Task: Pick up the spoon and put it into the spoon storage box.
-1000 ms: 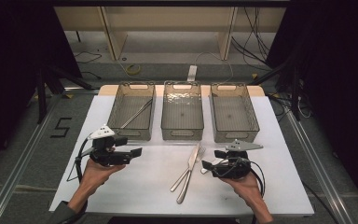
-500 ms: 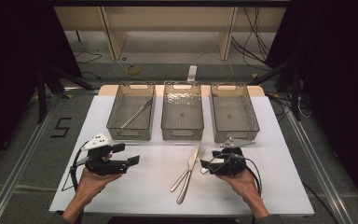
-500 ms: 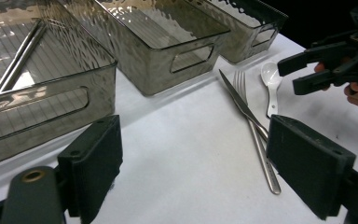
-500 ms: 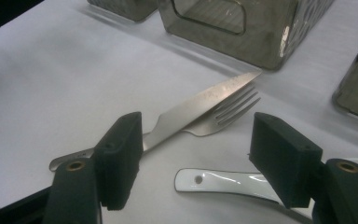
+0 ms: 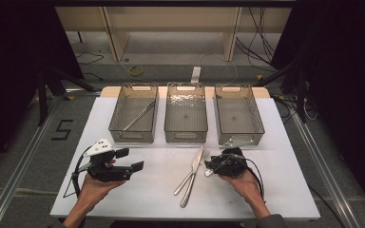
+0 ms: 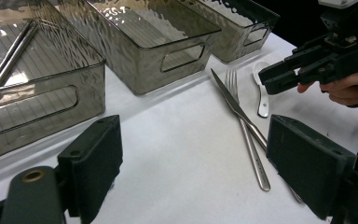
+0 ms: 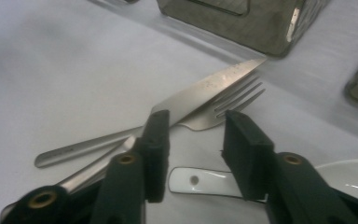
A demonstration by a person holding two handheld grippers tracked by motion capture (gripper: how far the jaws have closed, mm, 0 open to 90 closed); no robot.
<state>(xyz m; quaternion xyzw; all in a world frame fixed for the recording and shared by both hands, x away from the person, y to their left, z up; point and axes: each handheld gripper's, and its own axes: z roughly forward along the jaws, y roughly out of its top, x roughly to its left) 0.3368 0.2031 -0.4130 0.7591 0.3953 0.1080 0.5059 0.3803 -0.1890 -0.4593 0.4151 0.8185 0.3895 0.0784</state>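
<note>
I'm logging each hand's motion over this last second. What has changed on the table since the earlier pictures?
The right gripper dropped and tipped down beside the fork and knife; its open jaws now straddle the white spoon handle, not yet shut. The left gripper drifted slightly toward the person, open and empty. The cutlery, the three bins and the utensil in the left bin stayed put.

text: "5" | on: floor [image 5: 28,142] left of table [image 5: 275,190]
</note>
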